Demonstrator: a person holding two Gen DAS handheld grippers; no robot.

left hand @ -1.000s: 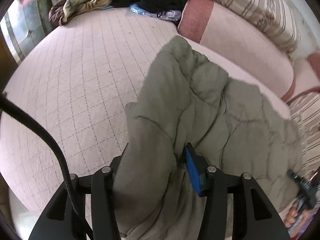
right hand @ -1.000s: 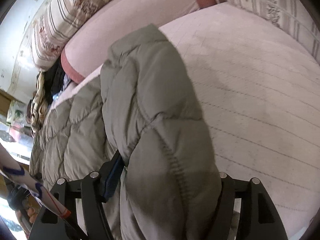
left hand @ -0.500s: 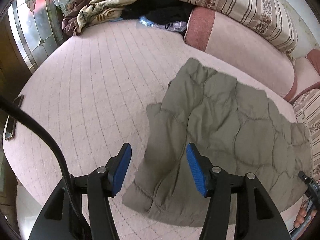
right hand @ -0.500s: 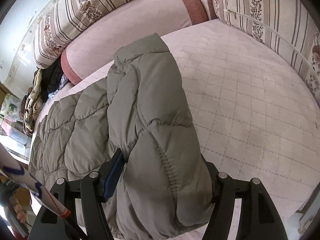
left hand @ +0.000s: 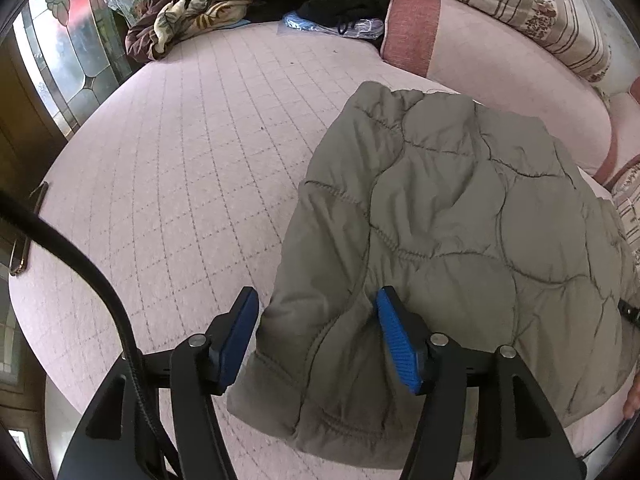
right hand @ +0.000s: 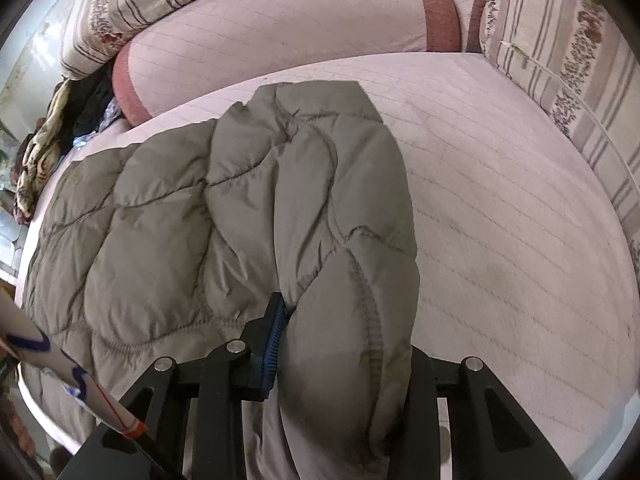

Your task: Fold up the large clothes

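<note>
on pink bed (left hand: 168, 168), quilted jacket (left hand: 440, 216), right gripper (right hand: 340, 344) clamping it

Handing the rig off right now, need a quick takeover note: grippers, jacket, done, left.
Left gripper: open, pads either side of the jacket's near edge, not pinching.
Right gripper: shut on the folded side of the jacket.
Jacket: olive quilted, lying on the pink bed, its right side turned over onto the body. Clothes pile at the far edge, untouched.
Done: first side fold laid in.
Left: probably release right, fold the other side in, then fold in half and flatten.
</note>
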